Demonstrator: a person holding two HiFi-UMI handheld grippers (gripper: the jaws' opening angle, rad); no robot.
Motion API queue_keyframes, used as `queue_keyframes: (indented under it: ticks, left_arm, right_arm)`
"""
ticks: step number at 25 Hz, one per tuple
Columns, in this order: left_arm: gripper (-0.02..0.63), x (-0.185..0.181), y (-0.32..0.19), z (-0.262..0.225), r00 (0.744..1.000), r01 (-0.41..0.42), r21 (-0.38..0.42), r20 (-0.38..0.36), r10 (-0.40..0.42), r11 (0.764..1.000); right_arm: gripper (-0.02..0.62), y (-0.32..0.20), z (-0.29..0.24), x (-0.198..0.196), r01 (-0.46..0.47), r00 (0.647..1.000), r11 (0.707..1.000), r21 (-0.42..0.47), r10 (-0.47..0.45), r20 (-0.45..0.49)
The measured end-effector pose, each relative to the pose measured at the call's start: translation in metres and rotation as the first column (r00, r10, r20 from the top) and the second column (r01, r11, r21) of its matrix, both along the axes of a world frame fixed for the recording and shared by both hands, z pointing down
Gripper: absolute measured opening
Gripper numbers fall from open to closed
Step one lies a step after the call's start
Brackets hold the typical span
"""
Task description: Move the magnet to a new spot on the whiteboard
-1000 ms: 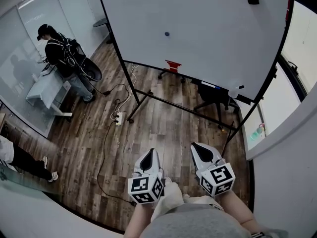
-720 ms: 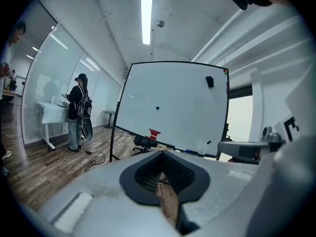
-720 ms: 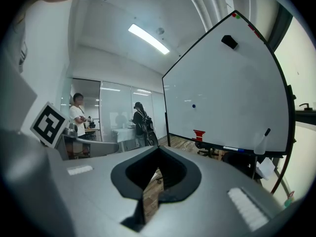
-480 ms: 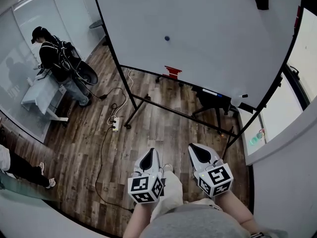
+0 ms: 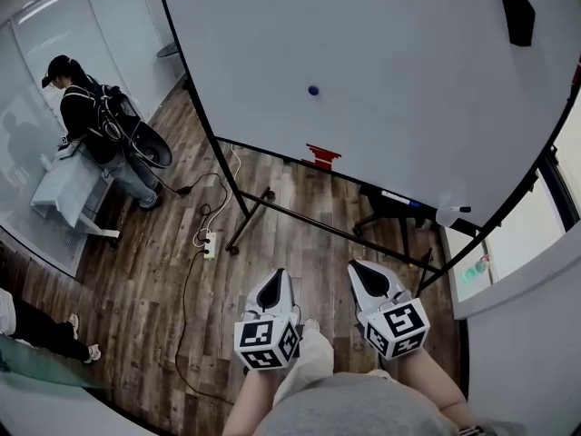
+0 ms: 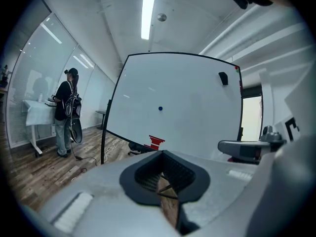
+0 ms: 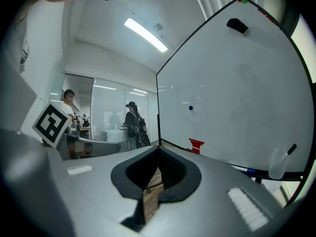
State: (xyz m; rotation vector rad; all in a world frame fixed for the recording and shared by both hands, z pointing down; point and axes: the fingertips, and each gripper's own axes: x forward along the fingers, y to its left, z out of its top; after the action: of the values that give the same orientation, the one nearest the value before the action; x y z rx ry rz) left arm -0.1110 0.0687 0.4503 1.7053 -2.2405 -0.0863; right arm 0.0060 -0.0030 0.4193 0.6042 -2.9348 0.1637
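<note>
A small blue magnet [image 5: 313, 90] sticks to the big whiteboard [image 5: 408, 80] on its black stand, well ahead of both grippers. The magnet [image 6: 160, 108] shows left of the board's middle in the left gripper view, and the magnet [image 7: 191, 108] appears again in the right gripper view. My left gripper [image 5: 273, 284] and right gripper [image 5: 363, 275] are held side by side close to my body, over the wooden floor. Both are shut with nothing between the jaws. The left gripper [image 6: 165, 181] and the right gripper [image 7: 153, 174] point toward the board.
A black eraser [image 5: 518, 17] sits at the board's upper right. A red tag [image 5: 320, 155], a marker [image 5: 399, 198] and a spray bottle [image 5: 449, 214] are along its lower edge. A power strip [image 5: 207, 242] with cables lies near the stand's foot. A person [image 5: 91, 116] stands at a table, left.
The whiteboard has come nearer and fills more of the head view; the magnet sits lower in it. Both grippers keep their place in front of my body, still shut.
</note>
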Motion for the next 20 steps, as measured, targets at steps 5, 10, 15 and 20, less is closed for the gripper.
queue_keyframes:
  ticks: [5,10,15,20]
  left_arm:
    - [0.004,-0.035,-0.044,-0.006,1.000,-0.030,0.004,-0.001,0.030,1.000]
    - [0.003,-0.067,-0.086,-0.016,0.998,-0.066,0.015,0.011,0.066,0.998]
    - [0.003,-0.092,-0.125,-0.025,0.995,-0.101,0.027,0.023,0.100,0.995]
    - [0.003,-0.113,-0.165,-0.029,0.988,-0.152,0.029,0.042,0.151,0.988]
  right_arm:
    - [0.003,-0.040,-0.006,-0.037,-0.013,1.000,1.000,0.009,0.013,0.001]
    - [0.003,-0.075,-0.013,-0.070,-0.033,0.999,0.999,0.017,0.033,0.001]
    - [0.003,-0.107,-0.017,-0.094,-0.060,0.998,0.998,0.024,0.060,0.004]
    - [0.003,-0.136,-0.013,-0.114,-0.096,0.995,0.995,0.021,0.096,0.008]
